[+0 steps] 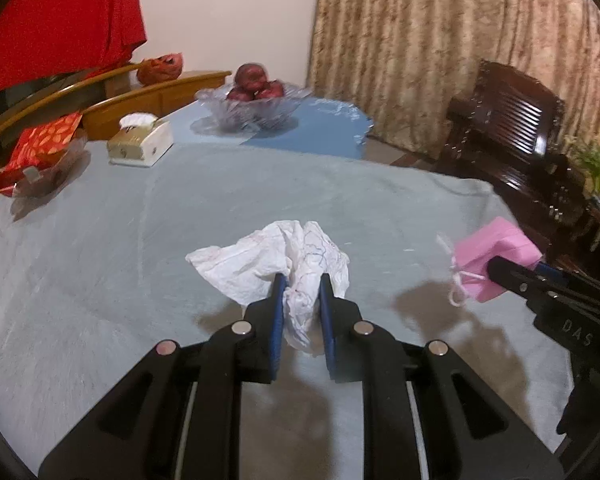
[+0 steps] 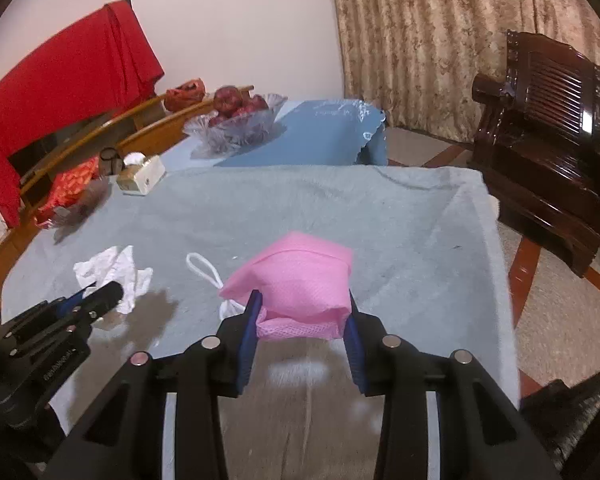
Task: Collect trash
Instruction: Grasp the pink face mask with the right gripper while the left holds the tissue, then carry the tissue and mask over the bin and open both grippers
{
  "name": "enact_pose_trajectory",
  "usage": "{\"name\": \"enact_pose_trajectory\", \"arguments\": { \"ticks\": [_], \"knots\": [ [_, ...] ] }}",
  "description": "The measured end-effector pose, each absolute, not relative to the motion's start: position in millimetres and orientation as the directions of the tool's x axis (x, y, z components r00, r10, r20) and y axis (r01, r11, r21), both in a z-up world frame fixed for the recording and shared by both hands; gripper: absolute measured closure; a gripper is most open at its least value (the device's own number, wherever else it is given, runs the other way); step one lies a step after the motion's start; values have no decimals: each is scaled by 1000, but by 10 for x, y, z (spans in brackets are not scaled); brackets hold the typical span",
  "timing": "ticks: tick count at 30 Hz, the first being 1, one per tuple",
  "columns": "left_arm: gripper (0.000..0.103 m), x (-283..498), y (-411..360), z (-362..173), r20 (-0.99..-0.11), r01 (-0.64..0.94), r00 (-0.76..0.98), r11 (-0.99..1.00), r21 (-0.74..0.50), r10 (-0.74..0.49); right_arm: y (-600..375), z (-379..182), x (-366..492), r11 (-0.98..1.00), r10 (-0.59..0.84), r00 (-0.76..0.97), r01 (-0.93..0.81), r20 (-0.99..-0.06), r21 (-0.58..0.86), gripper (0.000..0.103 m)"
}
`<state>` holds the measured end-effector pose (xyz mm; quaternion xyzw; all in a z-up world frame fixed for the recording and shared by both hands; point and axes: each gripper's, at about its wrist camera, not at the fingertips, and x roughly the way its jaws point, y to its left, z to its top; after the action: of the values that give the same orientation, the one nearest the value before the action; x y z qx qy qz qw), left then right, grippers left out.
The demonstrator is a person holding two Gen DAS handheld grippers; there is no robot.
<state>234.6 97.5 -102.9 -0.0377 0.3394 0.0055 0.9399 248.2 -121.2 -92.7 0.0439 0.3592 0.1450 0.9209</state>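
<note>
We hold crumpled paper (image 1: pixel 296 272) pinched in left tongs (image 1: pixel 302 285), pink mask (image 2: pixel 300 284) clamped in right tongs (image 2: pixel 303 304), both lifted just above tabletop (image 1: pixel 100 240). Pickup step done, we judge; next, carry both to bin, none in view.

- The lower part of the crumpled white paper (image 1: pixel 284 256) is tucked between the left claw (image 1: pixel 303 286) pads, so that bit's hidden.
- Same with the pink mask (image 2: pixel 296 280): its near edge sits behind the right claw (image 2: pixel 303 304), and one ear loop (image 2: pixel 204 268) disappears under it.
- In the left wrist view the right claw is cut off by the right edge of the picture.
- The far stuff is blurry: can't tell exactly what fruit is in the glass bowl (image 1: pixel 256 108), or what the orange thing (image 1: pixel 160 68) on the far shelf is.
- The red packet (image 1: pixel 40 148) at the left has print too small to read.
- The dark armchair (image 2: pixel 548 120) runs off the right edge.
</note>
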Motion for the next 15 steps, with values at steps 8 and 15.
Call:
{"name": "enact_pose_trajectory", "arguments": {
  "ticks": [8,15],
  "knots": [
    [87,2052,724,-784,-609,0,791,996,-85,-52,-1416,-653,2140,953,302,733,-233,-610,192,65],
    [87,1816,515,-602,-591,45,802,995,-84,-86,-1540,-426,1860,956,292,764,-233,-575,177,65]
  ]
}}
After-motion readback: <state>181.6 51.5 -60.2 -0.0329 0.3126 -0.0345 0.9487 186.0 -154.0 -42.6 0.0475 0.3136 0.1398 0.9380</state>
